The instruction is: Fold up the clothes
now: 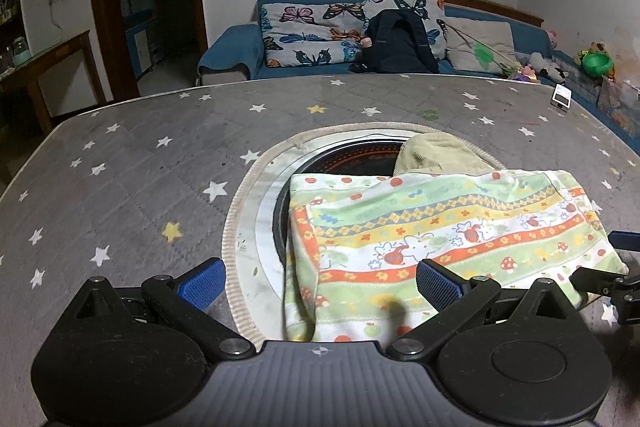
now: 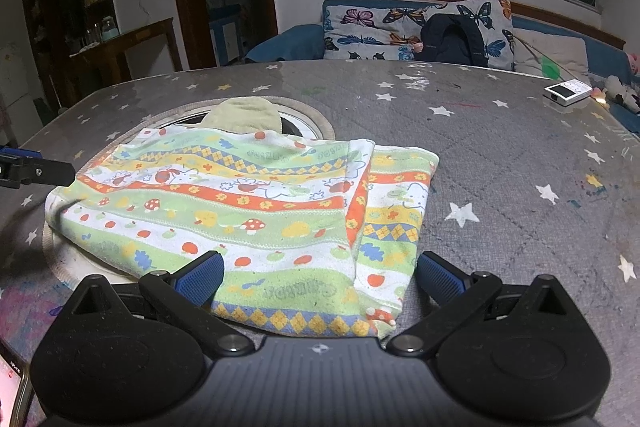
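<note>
A patterned towel [image 1: 432, 227] with green, yellow and orange stripes lies folded on the grey star-print table, partly over a round recessed burner. In the right wrist view the towel [image 2: 248, 203] shows one layer folded over another near its right side. My left gripper [image 1: 320, 285] is open and empty, its jaws spread over the towel's near left edge. My right gripper [image 2: 320, 277] is open and empty, its jaws spread over the towel's near right corner. The right gripper's tip also shows in the left wrist view [image 1: 608, 283]. The left gripper's tip shows in the right wrist view [image 2: 36, 171].
A pale green cloth [image 1: 436, 155] lies behind the towel over the burner [image 1: 352, 155]. A small white device [image 2: 566, 91] sits at the table's far right. A blue sofa [image 1: 232, 51] with butterfly cushions and a dark backpack [image 1: 396, 43] stands beyond the table.
</note>
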A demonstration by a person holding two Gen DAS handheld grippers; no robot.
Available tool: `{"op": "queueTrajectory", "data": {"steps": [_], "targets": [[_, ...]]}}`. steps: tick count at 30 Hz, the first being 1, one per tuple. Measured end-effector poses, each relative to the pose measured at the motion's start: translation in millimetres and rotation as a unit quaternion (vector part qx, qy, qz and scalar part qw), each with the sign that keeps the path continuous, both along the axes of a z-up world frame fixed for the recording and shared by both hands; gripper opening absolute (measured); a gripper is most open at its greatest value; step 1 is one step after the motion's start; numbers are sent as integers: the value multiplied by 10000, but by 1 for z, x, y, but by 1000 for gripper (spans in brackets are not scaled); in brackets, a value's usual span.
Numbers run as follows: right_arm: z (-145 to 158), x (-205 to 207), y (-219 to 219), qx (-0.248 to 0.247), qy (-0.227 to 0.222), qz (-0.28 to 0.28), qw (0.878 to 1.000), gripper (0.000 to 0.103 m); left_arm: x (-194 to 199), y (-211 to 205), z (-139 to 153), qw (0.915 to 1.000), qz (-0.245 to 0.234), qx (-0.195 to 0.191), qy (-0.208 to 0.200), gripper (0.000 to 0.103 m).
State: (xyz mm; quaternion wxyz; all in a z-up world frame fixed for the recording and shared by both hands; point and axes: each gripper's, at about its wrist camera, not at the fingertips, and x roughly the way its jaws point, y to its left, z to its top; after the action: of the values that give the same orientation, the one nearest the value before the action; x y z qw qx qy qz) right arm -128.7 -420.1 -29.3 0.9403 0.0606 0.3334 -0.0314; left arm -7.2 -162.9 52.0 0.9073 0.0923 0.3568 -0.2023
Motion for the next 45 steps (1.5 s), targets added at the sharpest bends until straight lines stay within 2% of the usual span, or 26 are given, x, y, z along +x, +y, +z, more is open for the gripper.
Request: {"op": "queueTrajectory", "data": {"steps": [4, 10, 17, 26, 35, 41, 45], "targets": [[5, 4, -1, 128, 111, -104, 9998, 103, 3, 0, 0, 10000, 5, -30, 29, 103], [20, 7, -1, 119, -70, -177, 9997, 103, 10, 0, -1, 9999, 43, -55, 84, 103], [32, 31, 3, 137, -205, -178, 9995, 103, 21, -12, -1, 10000, -18, 12, -53, 103], [23, 58, 11, 104, -122, -30, 9999, 103, 34, -22, -9, 9999, 11, 110, -92, 103], [7, 55, -10, 171, 81, -395, 9990, 103, 42, -19, -21, 9997, 92, 241, -10, 102], [13, 56, -14, 161, -2, -453, 9988, 103, 43, -19, -23, 9995, 115, 296, -20, 102], [18, 59, -5, 222, -93, -302, 9993, 103, 41, -22, -18, 9996, 66, 251, -80, 102]]}}
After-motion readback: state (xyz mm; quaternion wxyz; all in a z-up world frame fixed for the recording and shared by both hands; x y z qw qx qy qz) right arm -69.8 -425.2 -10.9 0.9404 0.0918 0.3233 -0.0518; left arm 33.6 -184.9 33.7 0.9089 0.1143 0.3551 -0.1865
